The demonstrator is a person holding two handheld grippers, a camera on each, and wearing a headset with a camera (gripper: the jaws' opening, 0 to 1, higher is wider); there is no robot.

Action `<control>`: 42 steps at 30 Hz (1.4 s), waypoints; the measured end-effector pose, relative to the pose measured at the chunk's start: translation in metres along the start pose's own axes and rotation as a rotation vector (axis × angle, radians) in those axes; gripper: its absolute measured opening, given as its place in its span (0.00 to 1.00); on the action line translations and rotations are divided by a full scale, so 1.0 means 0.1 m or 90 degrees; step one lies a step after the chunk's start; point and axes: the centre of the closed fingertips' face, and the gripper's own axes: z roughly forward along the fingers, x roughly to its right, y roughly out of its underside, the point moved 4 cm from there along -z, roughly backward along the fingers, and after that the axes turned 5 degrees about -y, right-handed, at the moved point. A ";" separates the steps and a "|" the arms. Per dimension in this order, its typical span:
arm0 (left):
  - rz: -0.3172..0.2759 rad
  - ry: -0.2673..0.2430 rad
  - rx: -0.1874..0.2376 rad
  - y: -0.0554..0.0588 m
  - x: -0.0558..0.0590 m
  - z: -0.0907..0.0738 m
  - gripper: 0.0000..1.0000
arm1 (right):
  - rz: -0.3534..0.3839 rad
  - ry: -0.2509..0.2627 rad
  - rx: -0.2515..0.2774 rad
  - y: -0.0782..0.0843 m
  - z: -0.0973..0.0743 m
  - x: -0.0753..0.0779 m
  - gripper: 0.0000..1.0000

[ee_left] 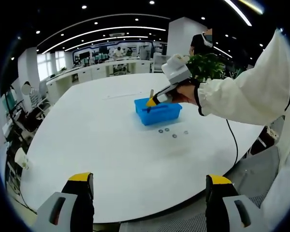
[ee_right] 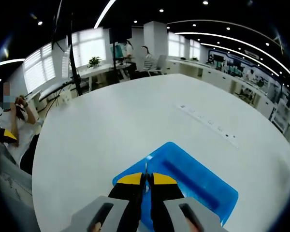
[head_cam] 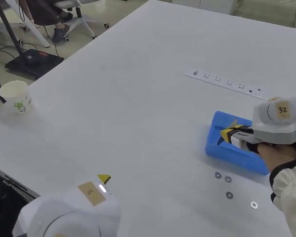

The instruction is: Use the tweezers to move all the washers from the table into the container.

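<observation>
White table (head_cam: 138, 98) — washers (head_cam: 229, 195) beside container (head_cam: 216, 148)

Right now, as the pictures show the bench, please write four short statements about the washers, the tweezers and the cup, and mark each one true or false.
1. Four washers lie on the table beside the blue container. True.
2. The left gripper holds the tweezers. False: it is open and empty; the right gripper is shut on the tweezers.
3. The right gripper is over the blue container. True.
4. The paper cup stands inside the container. False: it stands on the table, far from it.
</observation>
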 end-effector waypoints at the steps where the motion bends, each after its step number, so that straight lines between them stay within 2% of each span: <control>1: 0.000 0.000 -0.001 0.00 0.00 0.00 0.99 | 0.000 0.001 0.000 0.00 0.00 0.00 0.01; 12: 0.002 -0.001 0.007 -0.03 -0.02 -0.04 0.99 | 0.006 0.006 -0.003 0.00 -0.02 -0.02 0.02; 26: 0.009 -0.002 0.024 -0.06 0.02 -0.10 0.99 | -0.008 0.020 0.043 -0.22 -0.39 -0.08 0.02; 35: 0.011 -0.003 0.033 -0.06 0.04 -0.14 0.99 | -0.002 0.017 0.065 -0.23 -0.63 -0.21 0.02; 42: 0.011 -0.006 0.036 -0.04 0.03 -0.15 0.99 | -0.009 0.014 0.068 -0.21 -0.72 -0.35 0.02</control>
